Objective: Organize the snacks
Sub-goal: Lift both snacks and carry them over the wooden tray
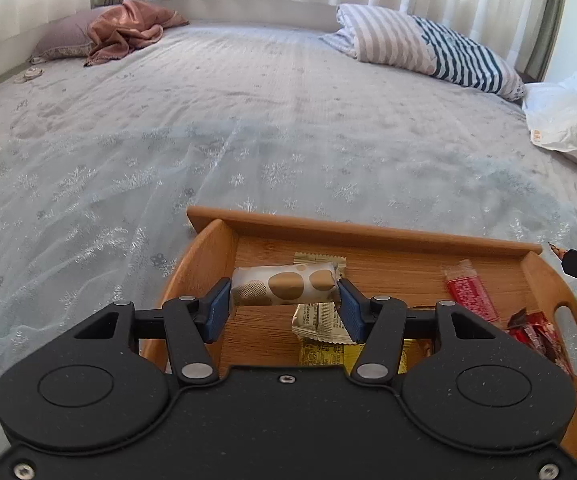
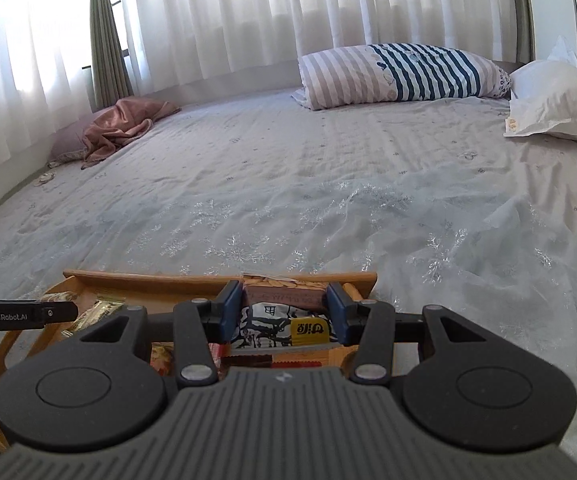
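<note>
Your left tool [image 1: 284, 300] was clenched on a white snack packet with gold dots [image 1: 284, 285], held crosswise just above the floor of the wooden tray [image 1: 368, 232], which sat on the bed [image 1: 248, 120]. Only your left wrist view showed what lay in the tray: a pale gold wafer packet [image 1: 318, 320] under the held one, a yellow packet [image 1: 324, 354] at 6 o'clock from it, a red stick packet [image 1: 470, 294] at 3 o'clock, and crumpled red wrappers [image 1: 536, 332] by the tray's handle slot.

Your right tool [image 2: 284, 304] was grasping a brown snack bar [image 2: 284, 294] over the tray's far right corner; that view alone showed a black-and-white packet with a yellow label [image 2: 284, 326] beneath it. A striped pillow [image 2: 404, 74] lay at 1 o'clock.
</note>
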Tool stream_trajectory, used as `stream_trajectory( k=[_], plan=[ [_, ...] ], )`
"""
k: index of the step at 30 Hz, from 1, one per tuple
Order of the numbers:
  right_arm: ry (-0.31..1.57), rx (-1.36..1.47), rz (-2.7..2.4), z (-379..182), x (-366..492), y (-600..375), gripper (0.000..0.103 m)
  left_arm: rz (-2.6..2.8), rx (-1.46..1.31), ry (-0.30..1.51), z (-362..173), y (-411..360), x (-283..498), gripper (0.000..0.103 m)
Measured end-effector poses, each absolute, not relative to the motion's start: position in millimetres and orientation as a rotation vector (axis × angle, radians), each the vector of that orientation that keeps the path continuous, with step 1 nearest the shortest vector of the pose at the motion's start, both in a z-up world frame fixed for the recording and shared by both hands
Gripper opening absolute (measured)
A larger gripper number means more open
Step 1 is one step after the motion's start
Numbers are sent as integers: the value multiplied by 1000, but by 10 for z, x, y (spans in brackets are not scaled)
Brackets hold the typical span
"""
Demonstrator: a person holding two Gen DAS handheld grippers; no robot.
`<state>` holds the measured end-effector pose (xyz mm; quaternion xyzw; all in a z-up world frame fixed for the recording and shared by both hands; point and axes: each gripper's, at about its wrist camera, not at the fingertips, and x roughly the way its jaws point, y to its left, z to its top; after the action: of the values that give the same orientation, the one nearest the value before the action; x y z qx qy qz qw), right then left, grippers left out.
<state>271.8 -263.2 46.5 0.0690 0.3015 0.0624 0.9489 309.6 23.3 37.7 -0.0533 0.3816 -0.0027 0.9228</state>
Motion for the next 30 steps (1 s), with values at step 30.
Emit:
stream_trajectory(
  k=[30],
  plan=[
    [692, 119, 112, 41, 3081, -2406, 52, -17, -50, 791, 159, -53, 3226, 55]
  ],
)
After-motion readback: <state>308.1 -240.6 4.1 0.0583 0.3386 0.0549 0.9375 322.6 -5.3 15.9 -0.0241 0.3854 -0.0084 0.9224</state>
